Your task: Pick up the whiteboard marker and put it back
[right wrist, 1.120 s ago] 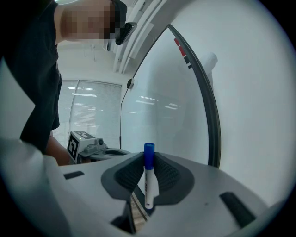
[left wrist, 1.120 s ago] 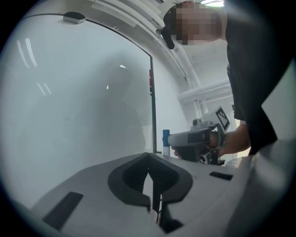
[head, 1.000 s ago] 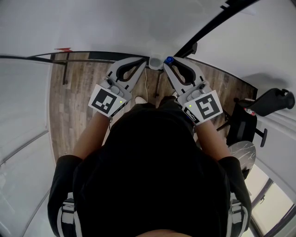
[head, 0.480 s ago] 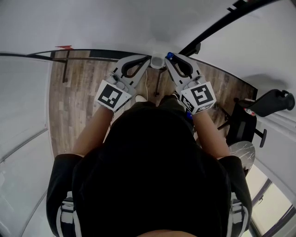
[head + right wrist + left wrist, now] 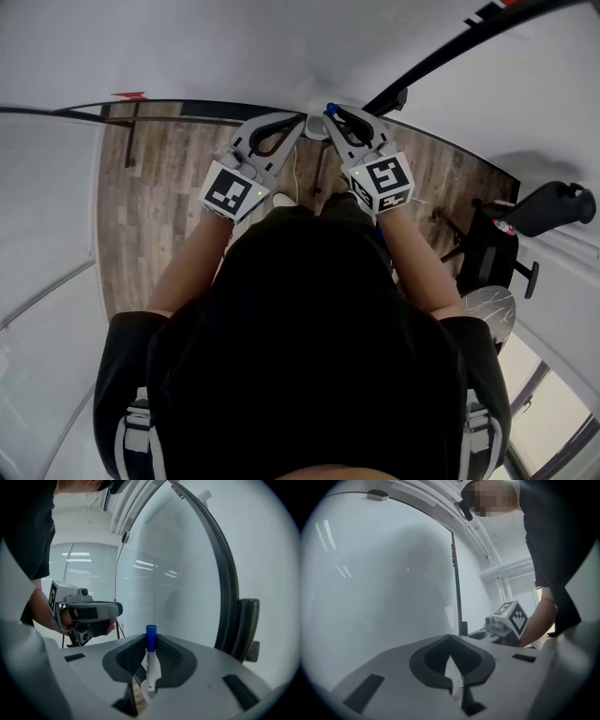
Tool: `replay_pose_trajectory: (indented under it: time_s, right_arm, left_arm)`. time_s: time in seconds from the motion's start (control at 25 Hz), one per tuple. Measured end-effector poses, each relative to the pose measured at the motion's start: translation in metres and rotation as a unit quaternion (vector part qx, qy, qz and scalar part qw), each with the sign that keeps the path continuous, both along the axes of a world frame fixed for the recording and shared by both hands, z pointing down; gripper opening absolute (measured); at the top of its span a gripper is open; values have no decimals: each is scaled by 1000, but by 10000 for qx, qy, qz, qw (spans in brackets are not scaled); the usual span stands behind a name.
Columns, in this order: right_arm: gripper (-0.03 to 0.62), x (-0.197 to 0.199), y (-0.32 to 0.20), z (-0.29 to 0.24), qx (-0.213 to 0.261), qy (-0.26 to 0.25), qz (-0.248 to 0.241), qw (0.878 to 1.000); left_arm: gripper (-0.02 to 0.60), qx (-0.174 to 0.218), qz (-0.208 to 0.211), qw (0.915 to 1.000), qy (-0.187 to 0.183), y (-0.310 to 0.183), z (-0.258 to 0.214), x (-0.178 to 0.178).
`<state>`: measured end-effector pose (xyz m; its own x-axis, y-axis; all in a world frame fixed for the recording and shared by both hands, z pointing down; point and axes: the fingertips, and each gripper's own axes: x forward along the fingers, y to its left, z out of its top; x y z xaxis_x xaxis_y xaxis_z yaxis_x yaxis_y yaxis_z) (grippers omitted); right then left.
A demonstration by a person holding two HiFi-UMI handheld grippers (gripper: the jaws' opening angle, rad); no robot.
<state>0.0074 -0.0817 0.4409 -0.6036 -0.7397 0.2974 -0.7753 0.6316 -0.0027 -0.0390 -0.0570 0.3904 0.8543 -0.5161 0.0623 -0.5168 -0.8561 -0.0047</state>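
Both grippers are up at the whiteboard [image 5: 234,47], with the whiteboard marker [image 5: 150,660] in the right one.

From the head view, the person's dark head and shirt [image 5: 309,356] fill the lower middle and hide the arms past the forearms. Only the marker's blue cap [image 5: 331,109] shows there. The left gripper [image 5: 450,638] has its jaws together at the tips and nothing between them. The right gripper [image 5: 151,641] is clamped on the marker, which stands upright with the cap above the jaw tips and its lower end sunk out of sight between them. The two gripper tips sit near each other, close to the board. A small white thing [image 5: 313,122] between them is mostly covered, and I can't tell what it is.
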Motion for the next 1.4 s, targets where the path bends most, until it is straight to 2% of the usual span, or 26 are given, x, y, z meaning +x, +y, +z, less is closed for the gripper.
replay_pose_trajectory:
  time_s: [0.56,1.0,1.12,1.24,1.4]
  right_arm:
    - [63,-11,-19,62,-378,507,-75,9980]
    - [64,-11,-26,96,-696,691,-107,9951]
    - [64,-11,-27,104,-794,722,-113,9942]
    - [64,-12,-29,112,-924,767,-134,9927]
    - [64,-12,-30,120,-1042,878,-161,9905]
  left_arm:
    - [3,-95,-60,9999,32,-8,14,-5]
    - [3,-183,-80,9998,-87,-11,19,-7]
    - [3,-133,-94,9999,5,-13,16,-8]
    - [3,-184,-107,9997,-93,-15,18,-8]
    - [3,-156,-112,9998,25,-18,16,-8]
